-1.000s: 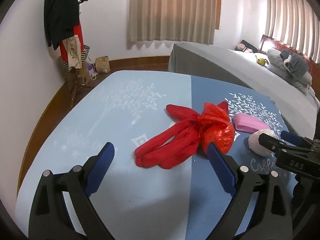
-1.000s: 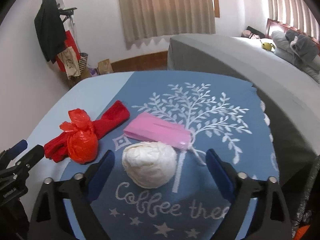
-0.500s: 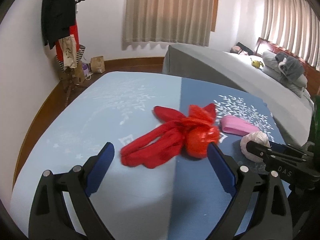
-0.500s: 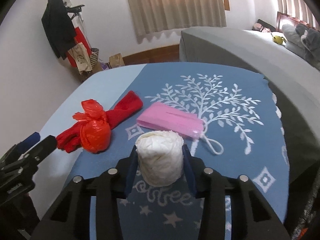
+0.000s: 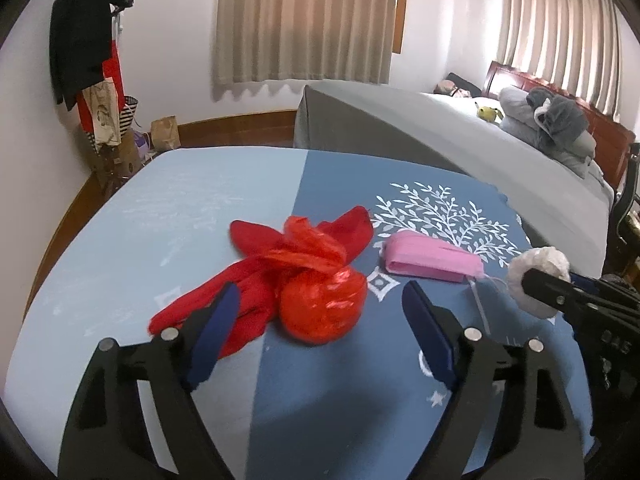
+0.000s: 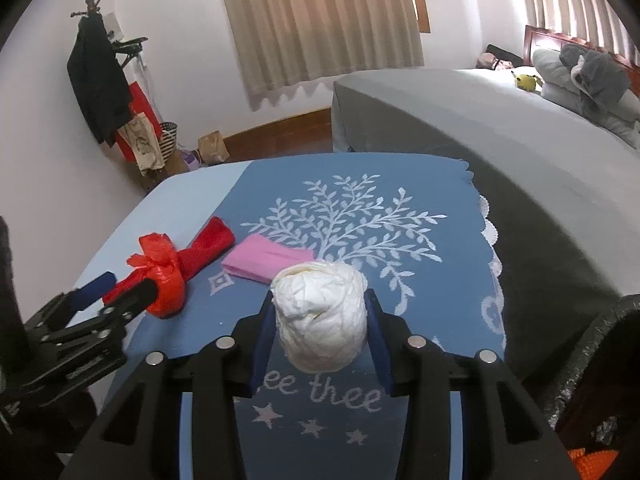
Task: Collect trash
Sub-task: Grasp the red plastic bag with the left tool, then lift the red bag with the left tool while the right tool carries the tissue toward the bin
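Nearest, the right claw (image 6: 320,320) is clenched on the white wad (image 6: 322,316), both pads pressed into its sides, with the wad apparently just clear of the worktop (image 6: 440,300), though the view does not settle that. The wad looks soft and crumpled, so it could squash thinner and slip out on the way to a bin.

To the left, the left claw (image 5: 320,312) has just been closing and stands released, its pads straddling the red bag (image 5: 322,308) without pressing it. The left pad lies over the red cloth (image 5: 224,292) beside the bag, so closing could pinch the cloth too and drag it along.

Farther right lies the pink mask (image 5: 432,262), untouched; its loop trails toward the wad and might snag.
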### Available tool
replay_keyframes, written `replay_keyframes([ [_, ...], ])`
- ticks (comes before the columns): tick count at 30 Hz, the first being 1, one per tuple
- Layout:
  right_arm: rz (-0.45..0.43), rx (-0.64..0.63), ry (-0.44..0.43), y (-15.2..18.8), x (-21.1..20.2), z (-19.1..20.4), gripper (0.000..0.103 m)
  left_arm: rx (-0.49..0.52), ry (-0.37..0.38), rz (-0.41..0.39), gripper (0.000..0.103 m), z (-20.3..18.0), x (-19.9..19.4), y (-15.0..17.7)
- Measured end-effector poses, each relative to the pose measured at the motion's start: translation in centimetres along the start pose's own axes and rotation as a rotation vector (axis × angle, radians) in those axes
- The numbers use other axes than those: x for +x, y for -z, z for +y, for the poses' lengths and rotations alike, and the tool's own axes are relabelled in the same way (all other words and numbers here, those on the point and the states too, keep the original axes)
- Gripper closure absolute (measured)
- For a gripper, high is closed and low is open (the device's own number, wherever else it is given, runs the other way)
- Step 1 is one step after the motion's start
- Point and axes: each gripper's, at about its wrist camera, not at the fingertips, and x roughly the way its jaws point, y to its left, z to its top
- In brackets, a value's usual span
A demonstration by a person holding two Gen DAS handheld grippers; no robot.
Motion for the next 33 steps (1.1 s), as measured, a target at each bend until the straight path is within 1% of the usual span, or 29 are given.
replay_keyframes([
  [3, -0.004, 0.003, 0.002, 0.0, 0.1, -0.2, 0.061, 0.012, -0.009, 0.024, 0.027, -0.5, 1.1, -0.2],
  [5, -0.003, 0.006, 0.001, 0.0, 0.2, -0.2, 0.061, 0.017, -0.008, 0.051, 0.027, -0.7, 2.0, -0.3],
  [9, 0.0, 0.013, -0.003, 0.2, 0.4, -0.4, 0.061, 0.016, 0.007, 0.086, 0.031, -0.9, 3.1, -0.5],
  [10, 0.001, 0.013, -0.004, 0.4, 0.3, -0.5, 0.061, 0.018, 0.006, 0.101, 0.033, -0.9, 3.4, -0.5],
  [11, 0.003, 0.014, -0.005, 0.4, 0.3, -0.5, 0.061, 0.02, 0.002, 0.113, 0.041, -1.0, 3.6, -0.4],
  [12, 0.004, 0.014, -0.007, 0.5, 0.3, -0.4, 0.061, 0.021, 0.002, 0.125, 0.052, -1.0, 3.8, -0.4],
  [13, 0.004, 0.015, -0.008, 0.5, 0.2, -0.4, 0.061, 0.02, 0.009, 0.135, 0.055, -1.0, 4.0, -0.3],
  [14, 0.004, 0.015, -0.01, 0.6, 0.2, -0.3, 0.061, 0.019, 0.01, 0.138, 0.055, -0.9, 4.0, -0.3],
  [17, 0.002, 0.009, -0.012, 0.7, -0.1, -0.1, 0.061, 0.018, 0.009, 0.114, 0.057, -0.8, 3.4, -0.4],
  [19, -0.004, -0.001, -0.011, 0.7, -0.5, 0.0, 0.061, 0.028, 0.006, 0.087, 0.057, -1.0, 2.6, -0.5],
  [23, -0.014, -0.008, -0.013, 0.9, -1.3, 0.2, 0.061, 0.035, 0.024, 0.06, 0.057, -1.5, 0.6, -0.1],
  [33, -0.016, -0.002, -0.019, 1.4, -2.3, 0.2, 0.061, 0.002, 0.031, 0.048, 0.057, -1.3, -2.4, 1.5],
])
